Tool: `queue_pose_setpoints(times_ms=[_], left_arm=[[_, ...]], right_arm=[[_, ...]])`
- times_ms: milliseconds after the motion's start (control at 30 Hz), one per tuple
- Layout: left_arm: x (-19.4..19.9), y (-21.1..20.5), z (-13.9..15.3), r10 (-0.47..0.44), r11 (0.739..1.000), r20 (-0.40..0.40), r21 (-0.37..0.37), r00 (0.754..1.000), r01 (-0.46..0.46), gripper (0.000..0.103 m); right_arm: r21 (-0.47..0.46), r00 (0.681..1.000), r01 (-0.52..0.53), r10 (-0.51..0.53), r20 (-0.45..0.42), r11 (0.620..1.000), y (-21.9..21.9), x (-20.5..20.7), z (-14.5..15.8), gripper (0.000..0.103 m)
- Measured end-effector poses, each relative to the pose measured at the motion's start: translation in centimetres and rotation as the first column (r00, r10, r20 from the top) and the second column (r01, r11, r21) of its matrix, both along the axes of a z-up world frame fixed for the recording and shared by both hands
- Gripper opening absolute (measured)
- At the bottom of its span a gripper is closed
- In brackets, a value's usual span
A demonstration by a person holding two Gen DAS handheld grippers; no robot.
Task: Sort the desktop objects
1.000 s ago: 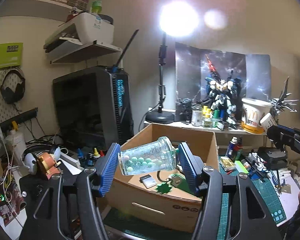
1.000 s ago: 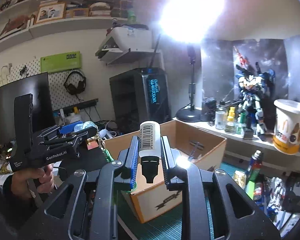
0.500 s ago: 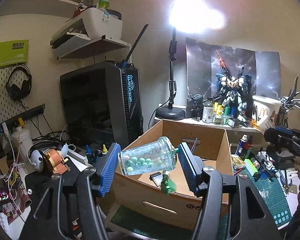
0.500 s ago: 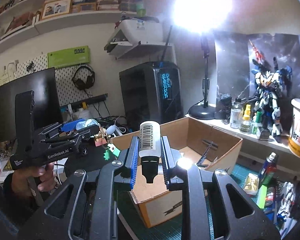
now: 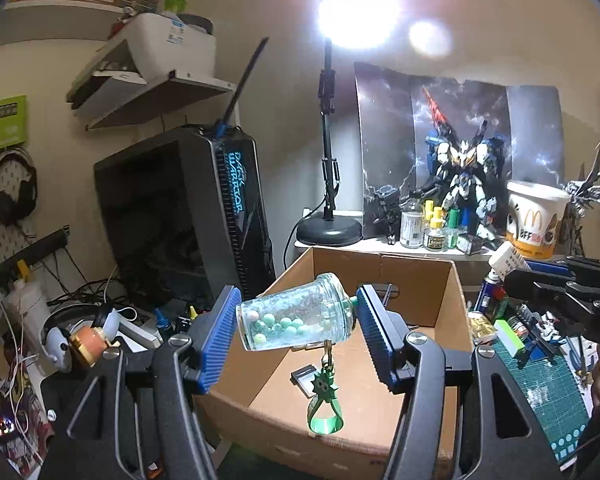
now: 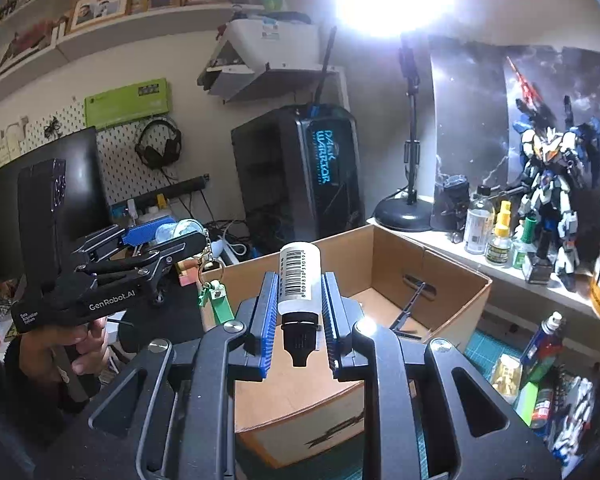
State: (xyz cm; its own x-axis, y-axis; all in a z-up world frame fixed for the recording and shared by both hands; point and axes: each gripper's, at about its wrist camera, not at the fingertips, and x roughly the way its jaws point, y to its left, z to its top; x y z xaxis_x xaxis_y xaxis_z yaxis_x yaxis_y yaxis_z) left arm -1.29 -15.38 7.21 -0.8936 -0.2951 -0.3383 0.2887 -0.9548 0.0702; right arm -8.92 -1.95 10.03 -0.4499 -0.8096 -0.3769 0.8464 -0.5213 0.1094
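Both grippers hover at the cardboard box [image 5: 452, 308]'s near edge; left gripper [image 5: 296, 320] clamps the bead jar [image 5: 296, 318] sideways, so its dangling green keychain [image 5: 324, 404] might snag the rim; right gripper [image 6: 300, 312] pinches the white bottle [image 6: 300, 276], kinda tip-heavy.

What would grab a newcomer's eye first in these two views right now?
Probably the glaring desk lamp at top centre, washing out the wall. Next, the left gripper holds a clear jar of pale green beads sideways over the open cardboard box, a green keychain charm dangling below it. The right gripper clamps a white barcoded bottle, cap toward the camera, before the same box.
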Motion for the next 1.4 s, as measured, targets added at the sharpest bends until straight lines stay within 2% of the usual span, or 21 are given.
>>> queue_pose_setpoints(times_ms=[100, 200, 367, 500, 700, 800, 1133, 1300, 1400], left_arm=[[-2.6, -0.6, -0.3, -0.024, 1.000, 0.048, 0.000, 0.999, 0.024, 0.060], [-5.7, -1.3, -0.9, -0.061, 0.998, 0.133, -0.007, 0.989, 0.062, 0.060], [-10.0, -2.4, -2.6, -0.058, 0.998, 0.214, -0.011, 0.975, 0.061, 0.060], [-12.7, -3.4, -4.4, -0.056, 0.998, 0.285, 0.011, 0.957, 0.055, 0.060], [-14.3, -5.1, -5.4, -0.056, 0.997, 0.368, 0.064, 0.928, 0.035, 0.060], [-14.4, -5.5, -5.6, -0.060, 0.996, 0.381, 0.079, 0.923, 0.033, 0.060], [-14.5, -5.7, -5.5, -0.050, 0.998, 0.390, 0.054, 0.919, 0.031, 0.060], [-14.3, -5.3, -5.6, -0.040, 0.999, 0.410, 0.043, 0.911, 0.024, 0.061], [-13.8, -4.7, -5.4, -0.012, 1.000, 0.404, -0.002, 0.915, 0.014, 0.075]], right_arm=[[0.022, 1.000, 0.006, -0.006, 0.016, 1.000, -0.5, -1.8, -0.4, 0.020], [0.051, 0.999, 0.006, -0.008, 0.034, 0.999, -1.3, -4.1, -0.8, 0.020], [0.100, 0.996, -0.012, 0.003, 0.088, 0.995, -3.5, -8.1, -1.8, 0.020], [0.149, 0.989, -0.025, 0.003, 0.145, 0.989, -5.5, -10.8, -3.5, 0.020], [0.210, 0.977, -0.036, -0.011, 0.214, 0.977, -7.9, -13.4, -6.3, 0.020], [0.221, 0.977, -0.044, -0.005, 0.214, 0.974, -8.5, -13.2, -6.5, 0.020], [0.244, 0.980, -0.041, -0.009, 0.201, 0.969, -9.6, -12.9, -6.2, 0.020], [0.245, 0.980, -0.025, -0.025, 0.199, 0.969, -9.4, -12.8, -6.2, 0.026], [0.248, 0.980, -0.021, -0.030, 0.198, 0.969, -9.3, -12.6, -6.1, 0.028]])
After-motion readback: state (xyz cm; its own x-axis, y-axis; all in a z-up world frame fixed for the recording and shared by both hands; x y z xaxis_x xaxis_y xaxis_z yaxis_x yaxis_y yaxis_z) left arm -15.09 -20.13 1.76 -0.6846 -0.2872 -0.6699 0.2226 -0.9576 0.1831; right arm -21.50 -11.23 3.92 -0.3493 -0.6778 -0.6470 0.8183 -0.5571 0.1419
